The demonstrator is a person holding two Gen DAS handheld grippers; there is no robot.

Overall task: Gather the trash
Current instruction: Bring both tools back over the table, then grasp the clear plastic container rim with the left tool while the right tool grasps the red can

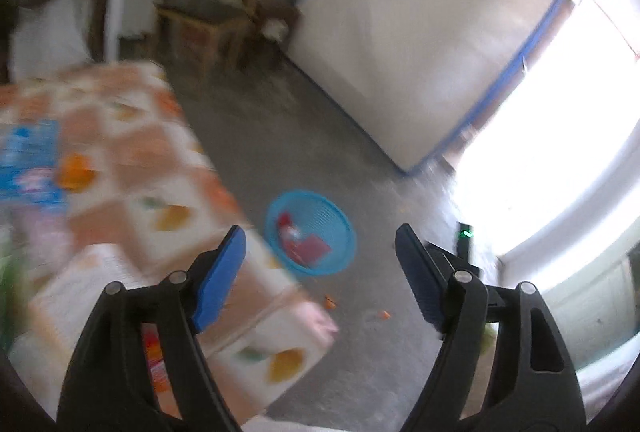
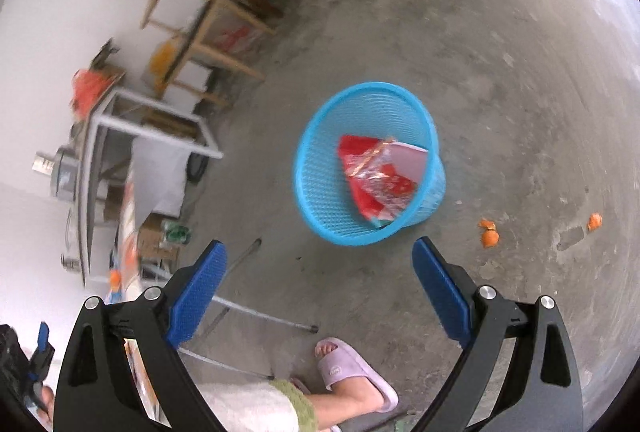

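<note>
Orange peel scraps (image 2: 489, 234) lie on the concrete floor (image 2: 500, 51), just right of the blue basket (image 2: 316, 167), which already holds a red wrapper (image 2: 376, 179). By the look of them the scraps are light, limp and small, so pinch each across its curled edge. The right gripper (image 2: 320, 272) hangs above with jaws apart, empty. The left gripper (image 1: 320, 264) is the same, wide and empty, beside the patterned tablecloth (image 1: 132, 151). No writing is readable; the blue packet (image 1: 30, 159) is blurred.
</note>
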